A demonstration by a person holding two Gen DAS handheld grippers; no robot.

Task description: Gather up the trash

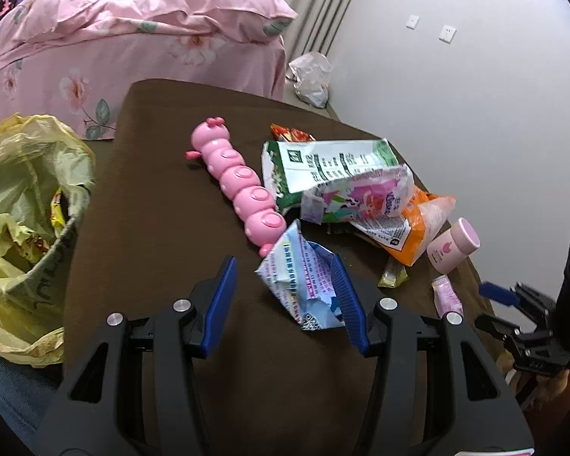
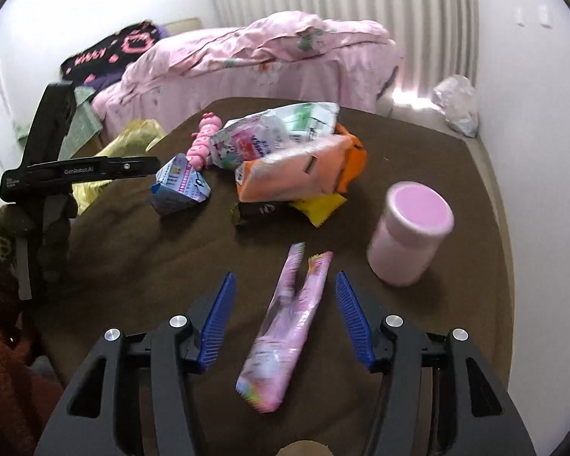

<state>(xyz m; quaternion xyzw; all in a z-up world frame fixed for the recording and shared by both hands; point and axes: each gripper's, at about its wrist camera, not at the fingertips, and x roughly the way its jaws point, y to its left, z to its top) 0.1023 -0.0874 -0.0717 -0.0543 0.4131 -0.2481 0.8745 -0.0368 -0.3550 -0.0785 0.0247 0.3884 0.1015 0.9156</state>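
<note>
Beside brown table [image 1: 152,197], yellow-lined bin [image 1: 22,228] holds wrappers [image 1: 57,211].

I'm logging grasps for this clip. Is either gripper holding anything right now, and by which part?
Nothing is held. The left gripper is open beside the blue-and-white carton. The right gripper is open around the pink wrapper, its fingers clear of it.

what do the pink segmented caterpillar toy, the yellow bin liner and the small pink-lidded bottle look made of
Pink segmented caterpillar toy: hard moulded plastic, glossy, with sharp highlights on its rounded segments.
Yellow bin liner: thin plastic film, crinkled and translucent, since wrappers show through it.
Small pink-lidded bottle: probably plastic, matte with a soft sheen; blur leaves that uncertain.
</note>
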